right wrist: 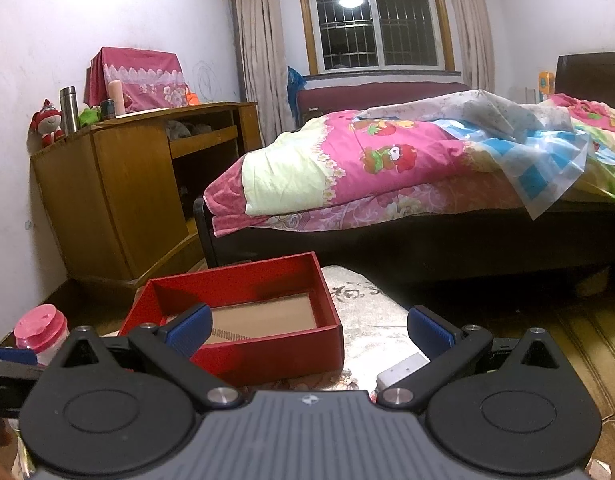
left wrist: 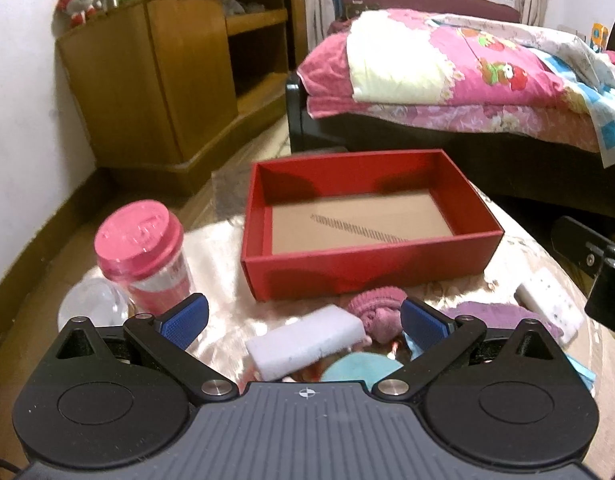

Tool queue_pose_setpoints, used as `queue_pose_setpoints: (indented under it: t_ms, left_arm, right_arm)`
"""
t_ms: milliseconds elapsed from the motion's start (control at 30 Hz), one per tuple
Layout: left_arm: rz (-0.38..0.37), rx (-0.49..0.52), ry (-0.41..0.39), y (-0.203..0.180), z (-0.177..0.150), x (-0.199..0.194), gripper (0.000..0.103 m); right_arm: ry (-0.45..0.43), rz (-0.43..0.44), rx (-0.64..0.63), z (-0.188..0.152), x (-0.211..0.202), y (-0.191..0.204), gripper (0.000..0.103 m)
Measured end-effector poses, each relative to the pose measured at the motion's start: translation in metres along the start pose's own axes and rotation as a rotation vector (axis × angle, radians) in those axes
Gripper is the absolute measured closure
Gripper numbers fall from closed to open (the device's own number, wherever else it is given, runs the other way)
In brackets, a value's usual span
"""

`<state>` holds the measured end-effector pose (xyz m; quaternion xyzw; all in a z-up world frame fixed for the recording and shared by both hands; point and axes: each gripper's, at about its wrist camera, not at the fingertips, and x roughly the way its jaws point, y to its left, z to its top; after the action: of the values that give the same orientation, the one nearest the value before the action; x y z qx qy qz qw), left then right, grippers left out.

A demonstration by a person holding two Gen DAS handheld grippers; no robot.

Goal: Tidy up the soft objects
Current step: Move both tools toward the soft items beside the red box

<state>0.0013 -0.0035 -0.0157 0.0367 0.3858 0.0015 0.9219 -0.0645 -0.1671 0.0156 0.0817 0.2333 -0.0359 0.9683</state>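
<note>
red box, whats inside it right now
The red box holds nothing visible: only its bare brown cardboard floor with a slanted printed stripe. Its near wall hides the front strip of the floor in both views, so something small and flat there cannot be ruled out.

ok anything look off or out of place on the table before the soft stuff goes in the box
Nothing is spilled or damaged. The red box is empty, and the white sponge, pink cloth and teal cloth lie loose in front of it. A white power strip, not soft, lies among them.
</note>
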Motion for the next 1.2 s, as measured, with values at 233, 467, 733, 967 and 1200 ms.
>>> queue_pose_setpoints:
  t_ms: [233, 467, 733, 967, 1200]
  left_arm:
    - [-0.021, -0.004, 0.056, 0.0, -0.004, 0.007, 0.005]
    - [-0.029, -0.006, 0.1, 0.0, -0.01, 0.012, 0.005]
    - [-0.02, -0.01, 0.108, 0.001, -0.01, 0.012, 0.005]
    - [-0.018, -0.019, 0.111, 0.003, -0.01, 0.013, 0.005]
    - [-0.022, -0.013, 0.1, 0.004, -0.011, 0.006, 0.005]
  right_arm:
    - [0.025, -0.001, 0.005, -0.001, 0.002, -0.002, 0.024]
    - [0.048, -0.01, -0.024, -0.006, 0.002, -0.001, 0.024]
    - [0.079, -0.049, -0.05, -0.009, 0.004, -0.003, 0.024]
    - [0.109, -0.048, -0.069, -0.013, 0.003, 0.002, 0.024]
    - [0.144, -0.052, -0.09, -0.02, 0.005, 0.006, 0.024]
